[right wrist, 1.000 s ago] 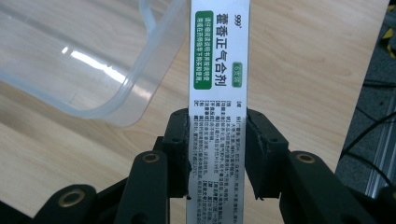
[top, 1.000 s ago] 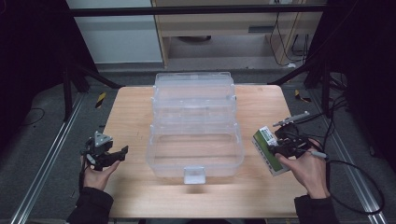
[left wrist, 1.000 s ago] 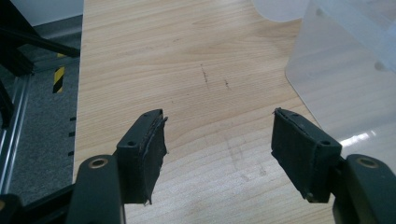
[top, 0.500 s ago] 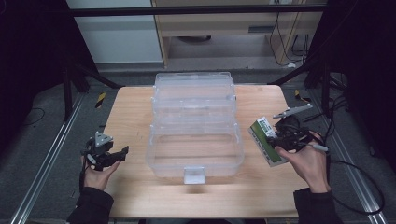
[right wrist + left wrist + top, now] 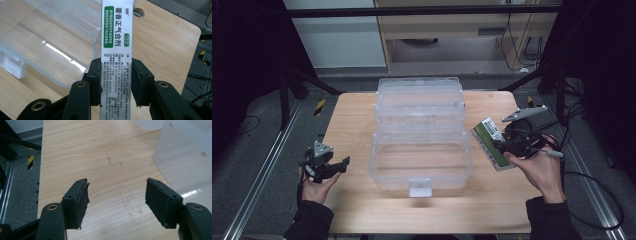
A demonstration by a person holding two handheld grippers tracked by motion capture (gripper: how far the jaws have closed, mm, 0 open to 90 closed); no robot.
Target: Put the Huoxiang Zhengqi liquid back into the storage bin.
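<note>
Right gripper (image 5: 116, 82) is clamping a flat green-and-white medicine carton (image 5: 117, 37) across its narrow faces, holding it at the right of the high view, beside a clear plastic organiser box (image 5: 422, 135). Left gripper (image 5: 117, 202) is idling, jaws apart, nothing between them, over bare wooden table (image 5: 95, 152), lower left. Carton is likely handling as light, thin-walled, crushable; gripping near mid-length on the edges seems soundest.

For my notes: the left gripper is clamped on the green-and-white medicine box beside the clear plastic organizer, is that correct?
Not quite: the right gripper is clamped on the medicine box beside the clear plastic organizer, as the right gripper view shows. The left gripper is open, holding nothing.
</note>
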